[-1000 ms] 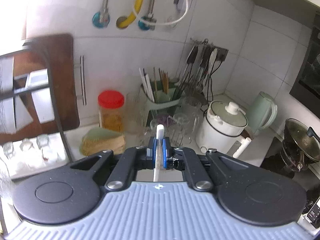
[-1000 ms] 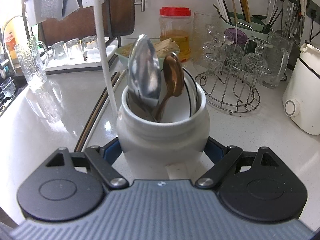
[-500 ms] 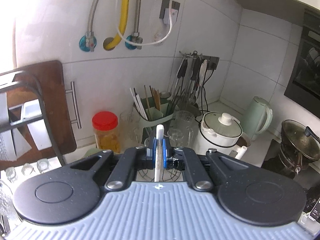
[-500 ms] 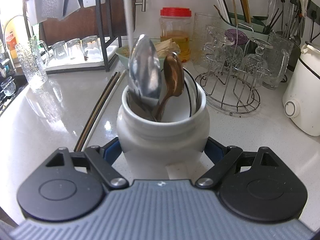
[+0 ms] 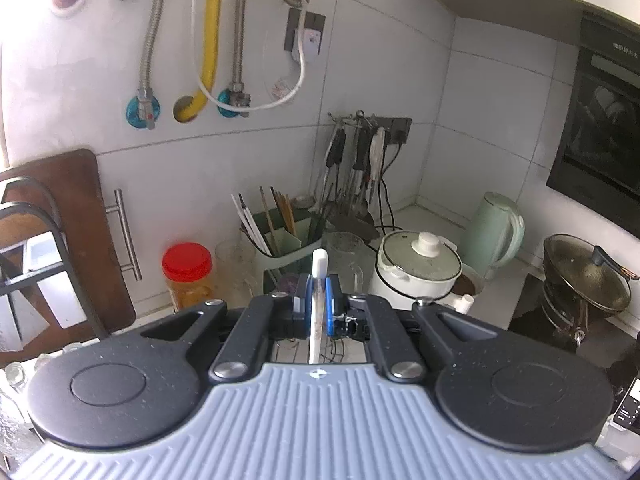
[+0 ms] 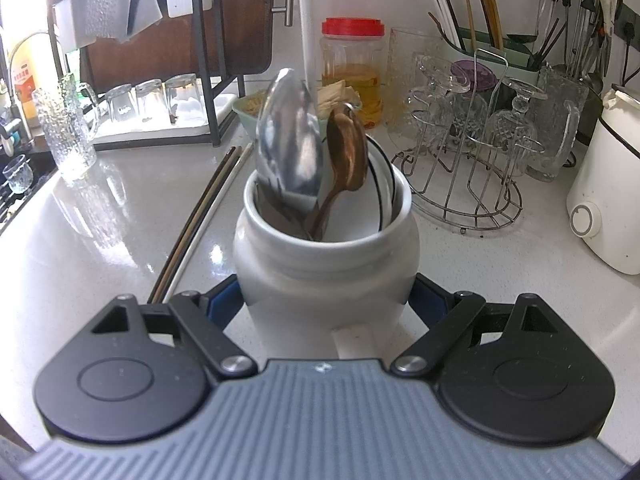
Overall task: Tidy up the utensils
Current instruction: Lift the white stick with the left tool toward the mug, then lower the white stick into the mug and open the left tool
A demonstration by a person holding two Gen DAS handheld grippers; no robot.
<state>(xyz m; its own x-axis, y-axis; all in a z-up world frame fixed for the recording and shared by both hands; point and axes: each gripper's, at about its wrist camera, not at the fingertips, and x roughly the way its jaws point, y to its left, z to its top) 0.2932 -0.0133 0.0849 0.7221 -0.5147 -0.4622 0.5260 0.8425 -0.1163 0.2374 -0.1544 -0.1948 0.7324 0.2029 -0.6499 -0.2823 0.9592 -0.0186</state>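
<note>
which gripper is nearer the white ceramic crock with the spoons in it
Right. The right gripper has its fingers clamped on the white ceramic crock. The left gripper holds a thin white stick raised above the crock.

From my right wrist view, the white jar (image 6: 326, 248) fills the centre, its mouth crowded by a steel ladle (image 6: 290, 144) and a brown spoon (image 6: 347, 152). At nine o'clock the countertop (image 6: 100, 232) lies bare, though loose chopsticks (image 6: 196, 220) run along it just beside the jar. At two o'clock the wire glass rack (image 6: 468, 160) blocks passage (glasses hang on it). At three o'clock the white cooker (image 6: 608, 200) closes that side. At eleven o'clock the dish rack (image 6: 208, 80) stands behind.
</note>
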